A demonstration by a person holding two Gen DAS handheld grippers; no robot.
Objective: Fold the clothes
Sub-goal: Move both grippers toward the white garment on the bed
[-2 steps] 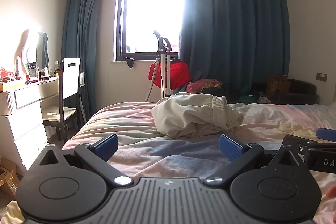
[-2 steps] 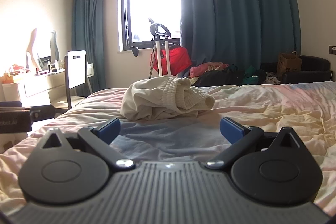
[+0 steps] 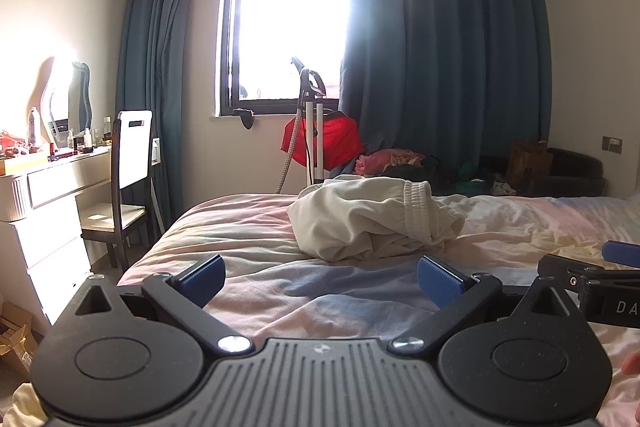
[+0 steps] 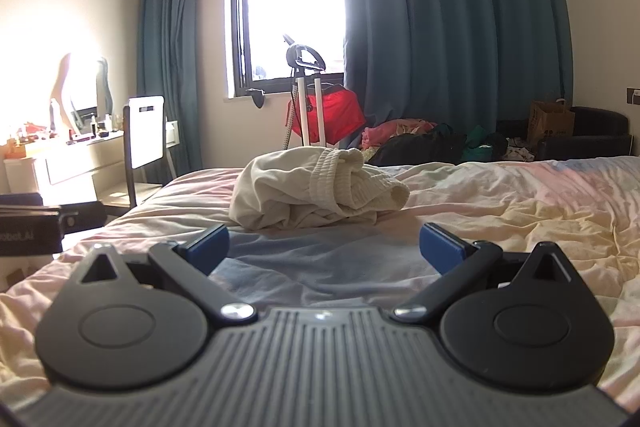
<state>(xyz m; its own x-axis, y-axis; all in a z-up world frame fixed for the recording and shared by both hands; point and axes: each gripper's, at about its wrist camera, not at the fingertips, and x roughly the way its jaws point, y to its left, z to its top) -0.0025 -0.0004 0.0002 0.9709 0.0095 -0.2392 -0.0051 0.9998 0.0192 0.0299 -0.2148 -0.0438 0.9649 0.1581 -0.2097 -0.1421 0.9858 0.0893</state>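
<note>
A crumpled cream garment (image 3: 372, 219) with a ribbed elastic waistband lies in a heap on the bed, also in the right wrist view as the cream garment (image 4: 316, 189). My left gripper (image 3: 320, 279) is open, low over the sheet and short of the heap, nothing between its blue pads. My right gripper (image 4: 324, 245) is open too, just in front of the heap, empty. The right gripper's body (image 3: 592, 283) shows at the left view's right edge. The left gripper's body (image 4: 36, 227) shows at the right view's left edge.
The bed (image 3: 248, 227) has a wrinkled pastel sheet. A white dresser (image 3: 52, 195) and chair (image 3: 128, 179) stand left of the bed. Beyond the foot are a garment steamer (image 3: 312, 131), a clothes pile (image 4: 416, 139), a dark armchair (image 4: 580, 135) and blue curtains.
</note>
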